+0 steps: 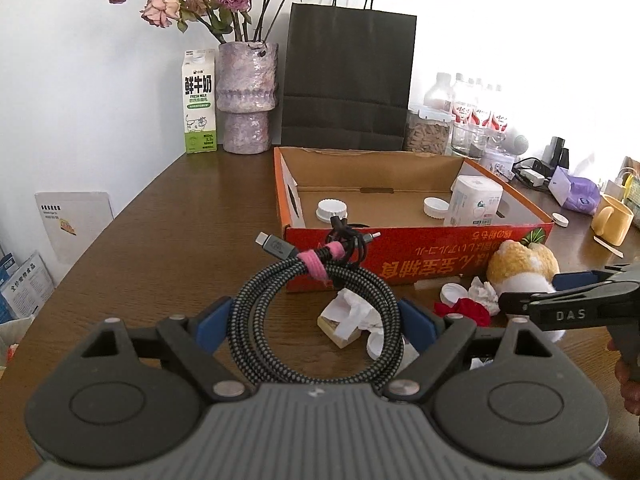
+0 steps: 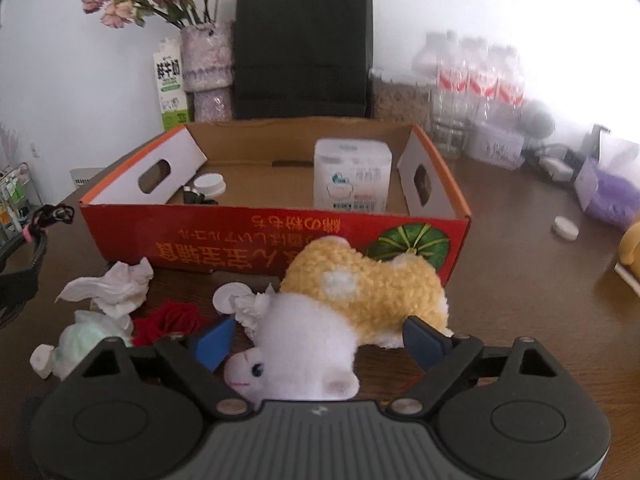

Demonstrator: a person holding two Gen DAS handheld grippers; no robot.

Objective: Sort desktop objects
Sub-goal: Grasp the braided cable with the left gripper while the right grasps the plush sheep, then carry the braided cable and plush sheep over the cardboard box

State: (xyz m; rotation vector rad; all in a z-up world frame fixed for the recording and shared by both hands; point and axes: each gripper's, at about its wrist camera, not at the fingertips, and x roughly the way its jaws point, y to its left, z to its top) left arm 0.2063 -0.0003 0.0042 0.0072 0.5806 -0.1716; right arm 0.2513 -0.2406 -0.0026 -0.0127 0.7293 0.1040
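Now we hold the coiled cable [image 1: 316, 316] clamped in our left tongs [image 1: 316, 320], lifted before the red box [image 1: 420, 256]; the plush toy [image 2: 340, 312] lies crosswise on the counter [image 2: 520, 264] between our right tongs [image 2: 320, 340], apart, untouching.

One cardboard box [image 1: 416, 258] sat on the tabletop [image 1: 180, 216], holding two white lids [image 1: 331, 210] and one white tissue pack [image 1: 474, 201]. One coiled cable [image 1: 316, 320] and one plush toy [image 2: 360, 292] were there. At twelve o'clock stood one black paper bag [image 1: 348, 80], one vase [image 1: 247, 98] and one milk carton [image 1: 199, 102]. One yellow mug [image 1: 612, 220] sat at three o'clock. Crumpled tissues [image 2: 114, 288] numbered at least three.
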